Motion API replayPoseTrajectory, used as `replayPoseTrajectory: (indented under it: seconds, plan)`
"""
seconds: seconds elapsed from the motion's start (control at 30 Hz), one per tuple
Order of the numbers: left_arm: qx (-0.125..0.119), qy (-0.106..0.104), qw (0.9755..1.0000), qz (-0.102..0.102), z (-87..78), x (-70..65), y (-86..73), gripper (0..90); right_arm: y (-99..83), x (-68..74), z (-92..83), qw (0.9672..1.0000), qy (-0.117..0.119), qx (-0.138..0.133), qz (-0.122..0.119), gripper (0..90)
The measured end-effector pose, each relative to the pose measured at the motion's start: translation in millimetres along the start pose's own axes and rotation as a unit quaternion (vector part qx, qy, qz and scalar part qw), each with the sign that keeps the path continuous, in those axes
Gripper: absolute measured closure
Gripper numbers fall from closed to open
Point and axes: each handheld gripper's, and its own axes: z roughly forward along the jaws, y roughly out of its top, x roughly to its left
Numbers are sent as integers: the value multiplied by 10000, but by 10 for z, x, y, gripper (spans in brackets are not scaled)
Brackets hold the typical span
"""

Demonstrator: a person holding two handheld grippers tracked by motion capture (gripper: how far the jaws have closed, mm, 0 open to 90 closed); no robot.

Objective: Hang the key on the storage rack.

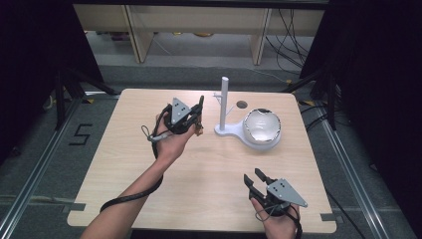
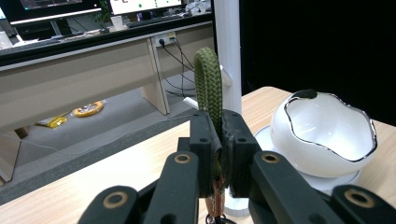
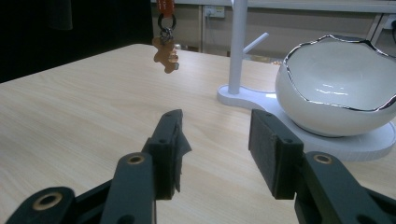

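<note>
My left gripper (image 1: 199, 110) is raised over the table's left middle, shut on a green braided cord loop (image 2: 208, 84) that sticks up between the pads (image 2: 218, 135). A small brown figure charm (image 3: 166, 56) hangs from the cord on a ring, a little above the wood (image 1: 199, 130). Just right of it stands a white stand with a tall post (image 1: 225, 99) and a short side peg (image 3: 256, 42). A white bowl (image 1: 262, 127) with a silver rim rests on the stand's base (image 3: 355, 140). My right gripper (image 1: 253, 178) sits low near the front right edge, open with nothing between its fingers (image 3: 217, 135).
The wooden table (image 1: 149, 184) has a small round hole (image 1: 242, 104) behind the stand. Dark curtains flank both sides. Beyond the far edge are workbench legs (image 1: 137, 35) and loose cables (image 1: 291, 45) on the floor.
</note>
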Motion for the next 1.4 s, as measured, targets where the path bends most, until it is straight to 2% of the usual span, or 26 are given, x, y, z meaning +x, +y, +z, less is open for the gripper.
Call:
replayPoseTrajectory:
  seconds: [0.4, 0.43, 0.47, 0.57, 0.6, 0.73, 0.87, 0.93, 1.0, 1.1, 1.17, 1.23, 1.37, 1.4]
  plan:
    - [72, 16, 10000, 49, 108, 6, 19, 834, -1, -7, 1, 10000, 38, -9, -26, 556]
    - [75, 23, 10000, 44, 117, 2, 21, 834, -6, 2, 1, 10000, 47, -33, 69, 556]
    - [86, 24, 10000, 40, 127, 1, 21, 834, -5, -1, 1, 10000, -6, -50, 5, 556]
    - [94, 22, 9999, 36, 161, -1, 23, 834, -4, 9, 0, 9999, 40, -59, 78, 556]
    - [99, 25, 9999, 47, 166, 0, 24, 834, -2, 22, -15, 9999, -27, -10, 148, 556]
    - [107, 31, 9999, 40, 192, -3, 25, 834, -4, 3, -9, 10000, -20, -47, -25, 557]
    - [133, 52, 9999, 44, 219, 6, 37, 833, -5, 10, -18, 10000, -24, 17, 15, 557]
    - [141, 51, 9999, 57, 226, 10, 42, 834, -5, 1, -12, 10000, -23, -26, -77, 557]
    - [150, 57, 9999, 56, 253, 7, 55, 833, -6, 9, -9, 10000, -21, -45, 12, 557]
    - [154, 48, 9998, 67, 286, -3, 65, 834, -1, -10, -12, 9999, -17, -92, -67, 557]
    - [168, 49, 9998, 51, 305, -13, 67, 833, -5, -3, -9, 9999, -21, -127, 15, 557]
    - [189, 46, 9998, 62, 321, -19, 66, 833, -4, -12, -23, 10000, -24, -50, -31, 557]
    - [194, 35, 9998, 54, 348, -33, 72, 833, -7, -32, -17, 9997, -104, -115, -179, 557]
    - [202, 44, 9998, 71, 362, -35, 78, 833, -10, -27, -17, 9998, -76, -101, -149, 557]
